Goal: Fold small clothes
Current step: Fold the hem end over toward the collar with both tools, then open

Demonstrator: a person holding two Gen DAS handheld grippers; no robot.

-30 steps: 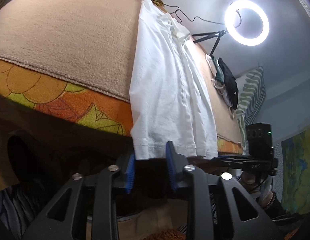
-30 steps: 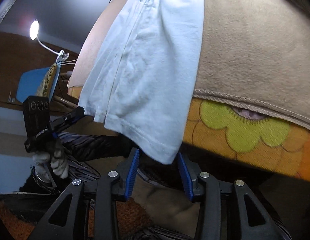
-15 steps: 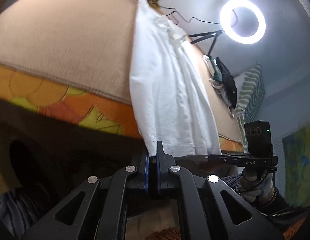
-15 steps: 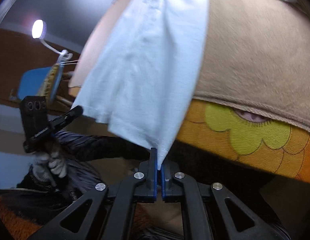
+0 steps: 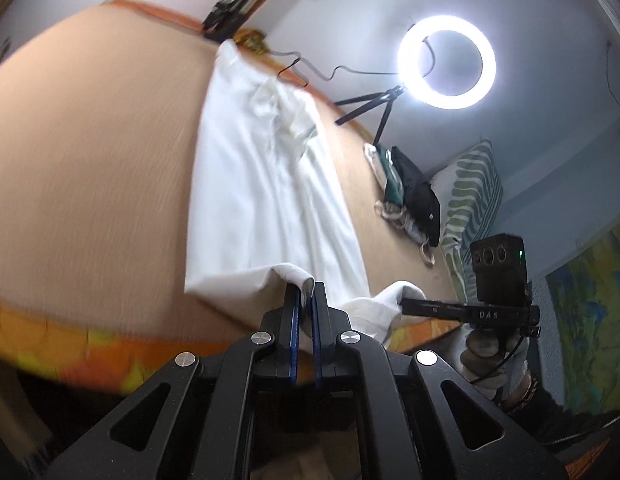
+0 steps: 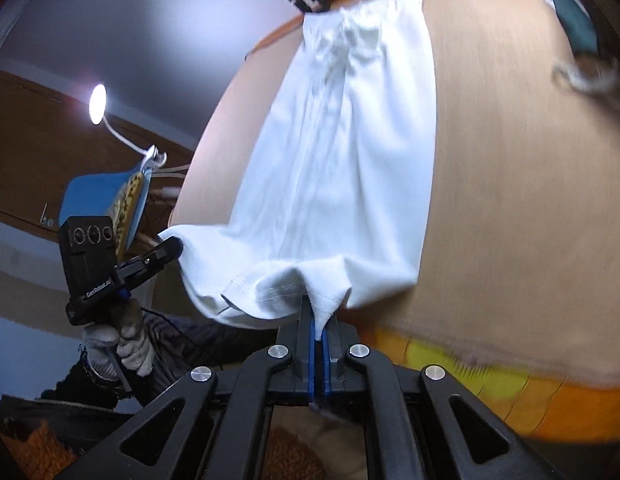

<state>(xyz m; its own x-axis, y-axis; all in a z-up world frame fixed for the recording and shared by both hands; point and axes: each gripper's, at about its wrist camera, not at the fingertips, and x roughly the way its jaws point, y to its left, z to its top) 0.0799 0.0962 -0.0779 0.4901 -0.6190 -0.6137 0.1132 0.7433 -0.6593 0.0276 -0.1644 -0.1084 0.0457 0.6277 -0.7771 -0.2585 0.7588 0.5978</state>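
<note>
A white garment (image 5: 262, 184) lies lengthwise on a tan blanket (image 5: 90, 152) over the bed, and it also shows in the right wrist view (image 6: 349, 152). My left gripper (image 5: 304, 300) is shut on one corner of its near hem, lifted above the bed edge. My right gripper (image 6: 319, 320) is shut on the other hem corner. The hem curls up and back between the two grippers. The right gripper also shows in the left wrist view (image 5: 405, 304), and the left gripper in the right wrist view (image 6: 170, 250).
A lit ring light (image 5: 446, 62) on a tripod stands at the far side. A pile of dark clothes (image 5: 409, 196) and a striped pillow (image 5: 473, 196) lie at the right. An orange flowered sheet (image 6: 509, 392) covers the bed edge.
Both grippers closed on the hem corners about half a second ago. They have since lifted the hem up over the bed edge, toward the far end of the garment.
</note>
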